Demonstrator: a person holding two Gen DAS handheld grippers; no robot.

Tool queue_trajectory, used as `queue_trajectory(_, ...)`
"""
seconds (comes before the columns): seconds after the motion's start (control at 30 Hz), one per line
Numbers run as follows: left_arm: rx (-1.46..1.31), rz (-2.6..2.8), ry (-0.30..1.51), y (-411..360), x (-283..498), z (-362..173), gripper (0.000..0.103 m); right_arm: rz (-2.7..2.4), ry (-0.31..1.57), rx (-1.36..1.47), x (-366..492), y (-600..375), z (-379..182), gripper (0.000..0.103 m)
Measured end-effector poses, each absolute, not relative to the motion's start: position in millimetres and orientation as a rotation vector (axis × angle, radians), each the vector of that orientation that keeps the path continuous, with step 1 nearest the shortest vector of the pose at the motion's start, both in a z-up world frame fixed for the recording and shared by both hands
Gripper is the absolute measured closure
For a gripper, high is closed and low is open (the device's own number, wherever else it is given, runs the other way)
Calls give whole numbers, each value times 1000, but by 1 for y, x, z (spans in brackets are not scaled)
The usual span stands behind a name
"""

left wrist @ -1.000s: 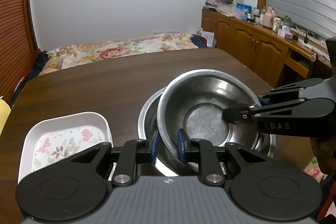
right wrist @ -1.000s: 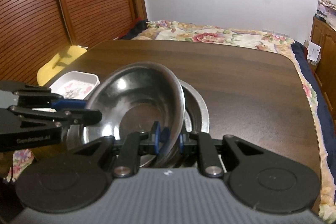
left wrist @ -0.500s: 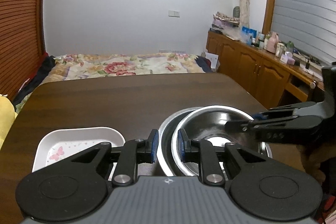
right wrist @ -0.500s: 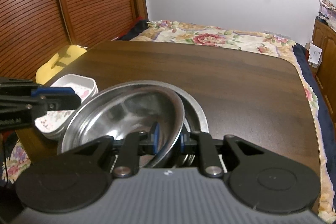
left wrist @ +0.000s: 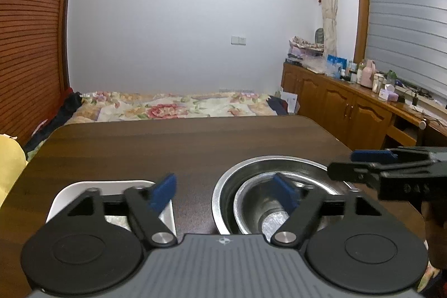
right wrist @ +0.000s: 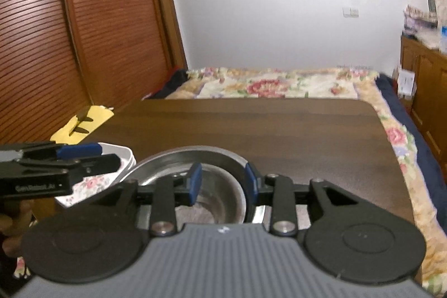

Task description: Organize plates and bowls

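Both jaws opening, off small bowl [left wrist: 251, 203], now nested in big bowl [left wrist: 223, 186] beside white tray [left wrist: 69, 194]

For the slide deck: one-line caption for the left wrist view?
Left tool opening above a steel bowl nested in a larger steel bowl, beside a white tray.

Two nested bowls [left wrist: 251, 186] lower centre were shiny brushed steel, table [left wrist: 181, 147] dark matt wood grain, tray [right wrist: 92, 183] lower left glossy white w/ floral print, gripper pads [left wrist: 162, 192] matt blue rubbery.
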State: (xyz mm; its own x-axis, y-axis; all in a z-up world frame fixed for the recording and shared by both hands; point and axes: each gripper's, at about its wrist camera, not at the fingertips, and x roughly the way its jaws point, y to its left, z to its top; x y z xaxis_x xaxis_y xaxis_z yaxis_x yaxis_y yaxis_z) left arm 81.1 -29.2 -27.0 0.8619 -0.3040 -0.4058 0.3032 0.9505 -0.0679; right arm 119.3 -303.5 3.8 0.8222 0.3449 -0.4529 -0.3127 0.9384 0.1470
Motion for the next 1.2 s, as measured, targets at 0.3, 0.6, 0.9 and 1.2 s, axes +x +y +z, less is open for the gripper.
queue_trajectory(0.3,8,-350,438,-32,81,-37,21,256,405,42,105,-302,-9,13)
queue_trajectory(0.6,3,-369,466,-35,80,-44,21,231,419,79,115,-306,-28,12)
queue_trajectory(0.9,-2,-381,498,-36,81,-54,37,241,414,101,115,-301,-38,13)
queue_trajectory(1.2,-14,-379,517,-36,82,-59,46,247,430,113,114,-302,-46,13)
